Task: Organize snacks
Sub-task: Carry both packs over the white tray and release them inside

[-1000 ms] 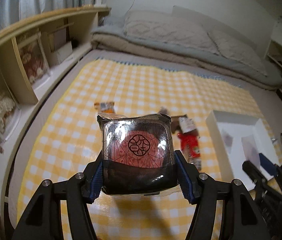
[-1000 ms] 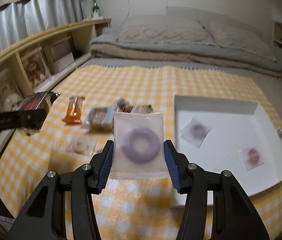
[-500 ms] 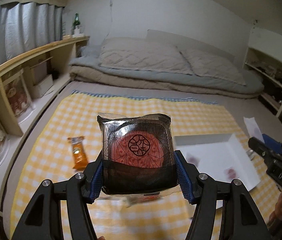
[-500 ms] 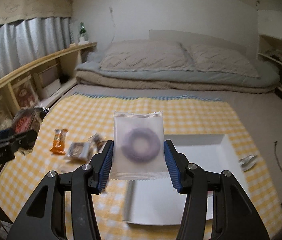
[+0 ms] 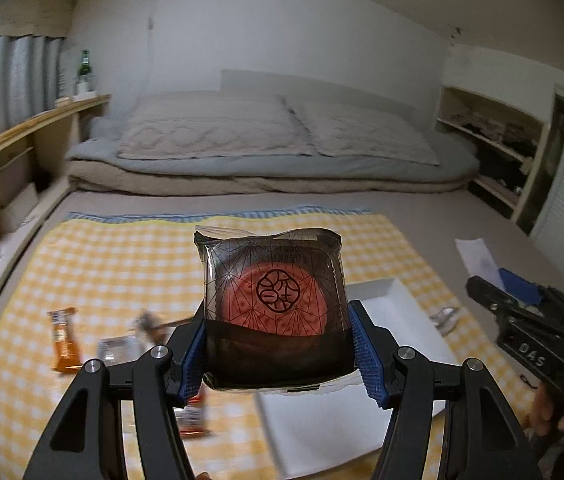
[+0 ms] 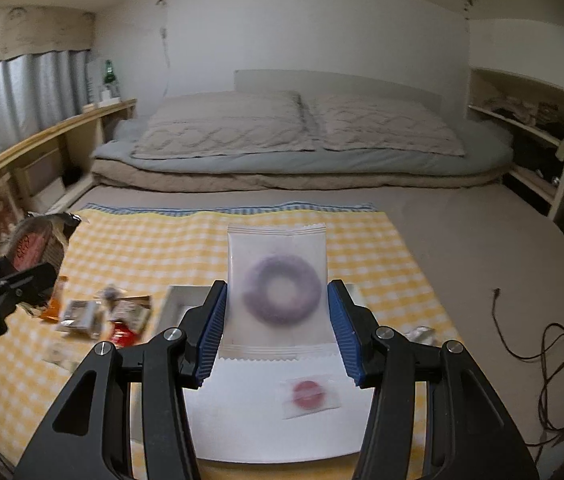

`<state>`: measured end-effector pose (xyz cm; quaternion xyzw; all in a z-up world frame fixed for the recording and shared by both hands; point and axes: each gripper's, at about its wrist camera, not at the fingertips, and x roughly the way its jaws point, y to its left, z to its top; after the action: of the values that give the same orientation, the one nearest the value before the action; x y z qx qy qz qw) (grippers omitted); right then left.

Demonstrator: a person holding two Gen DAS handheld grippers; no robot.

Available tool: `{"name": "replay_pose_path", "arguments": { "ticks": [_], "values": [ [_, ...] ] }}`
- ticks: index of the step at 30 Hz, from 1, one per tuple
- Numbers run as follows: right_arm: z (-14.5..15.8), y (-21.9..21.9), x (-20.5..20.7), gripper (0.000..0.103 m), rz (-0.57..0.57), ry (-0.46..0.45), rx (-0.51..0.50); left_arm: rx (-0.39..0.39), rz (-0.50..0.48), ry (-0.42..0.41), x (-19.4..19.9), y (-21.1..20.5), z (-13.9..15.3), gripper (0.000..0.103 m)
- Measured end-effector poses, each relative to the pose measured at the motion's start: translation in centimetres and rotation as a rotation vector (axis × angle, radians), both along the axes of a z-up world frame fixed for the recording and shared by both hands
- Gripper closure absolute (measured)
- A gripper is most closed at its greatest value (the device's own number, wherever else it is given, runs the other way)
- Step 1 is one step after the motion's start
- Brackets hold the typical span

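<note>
My left gripper (image 5: 278,350) is shut on a dark mooncake packet (image 5: 276,304) with a red round cake inside, held high above the yellow checked cloth (image 5: 122,264). My right gripper (image 6: 278,330) is shut on a frosted packet with a purple ring snack (image 6: 280,294), held above the white tray (image 6: 242,420). A packet with a red round snack (image 6: 309,394) lies in the tray. The tray also shows in the left wrist view (image 5: 397,308). The left gripper and its packet show at the left of the right wrist view (image 6: 22,272).
Loose snacks lie on the cloth left of the tray: an orange packet (image 5: 64,338), a silver packet (image 6: 80,314) and a red one (image 6: 124,336). A silver wrapper (image 5: 443,316) lies right of the tray. A bed (image 6: 301,152) stands behind, shelves (image 5: 2,168) at the left, a cable (image 6: 553,360) at the right.
Both grippers have lifted and tilted up with their packets still held, so the room's far wall now shows. The tray has slid nearer beneath the right gripper.
</note>
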<state>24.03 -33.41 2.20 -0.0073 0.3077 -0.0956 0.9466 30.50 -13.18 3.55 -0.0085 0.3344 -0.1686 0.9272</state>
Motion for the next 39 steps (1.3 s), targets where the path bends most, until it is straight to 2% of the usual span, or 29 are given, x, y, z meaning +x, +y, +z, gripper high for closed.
{"name": "replay_pose_path", "arguments": {
  "ticks": [6, 9, 14, 21, 25, 32, 34, 35, 38, 39],
  "values": [
    [-1.9, -3.0, 0.4, 0.051, -0.021, 0.052, -0.014, -0.003, -0.063, 0.117, 3.4, -4.0, -4.7, 0.041],
    [-3.1, -4.4, 0.6, 0.051, -0.033, 0.082, 0.026, 0.007, -0.071, 0.187, 4.8, -5.2, -7.2, 0.041],
    [-5.5, -6.2, 0.7, 0.051, -0.049, 0.148, 0.028, -0.009, -0.056, 0.304, 7.4, -6.8, -11.1, 0.041],
    [-8.7, -7.6, 0.9, 0.051, -0.056, 0.268, 0.049, 0.053, -0.023, 0.454, 10.4, -9.0, -17.1, 0.041],
    [-10.3, -7.8, 1.2, 0.051, -0.048, 0.326, 0.041, 0.066, -0.01, 0.479, 11.9, -9.5, -18.5, 0.041],
    [-12.5, -8.4, 1.7, 0.051, -0.055, 0.407, 0.047, 0.065, -0.001, 0.486, 13.1, -10.1, -19.2, 0.039],
    [-12.9, -8.4, 1.6, 0.051, -0.05, 0.413, 0.046, 0.064, -0.018, 0.474, 12.8, -10.5, -18.8, 0.026],
    [-13.0, -8.6, 1.6, 0.05, -0.05, 0.413, 0.051, 0.061, -0.026, 0.473, 12.4, -10.1, -18.8, 0.011],
    [-13.2, -9.0, 1.7, 0.045, -0.064, 0.416, 0.073, 0.057, -0.046, 0.458, 11.8, -10.3, -18.1, 0.009],
    [-13.4, -9.3, 1.7, 0.039, -0.079, 0.431, 0.079, 0.057, -0.052, 0.461, 11.6, -10.3, -18.1, 0.009]
  ]
}}
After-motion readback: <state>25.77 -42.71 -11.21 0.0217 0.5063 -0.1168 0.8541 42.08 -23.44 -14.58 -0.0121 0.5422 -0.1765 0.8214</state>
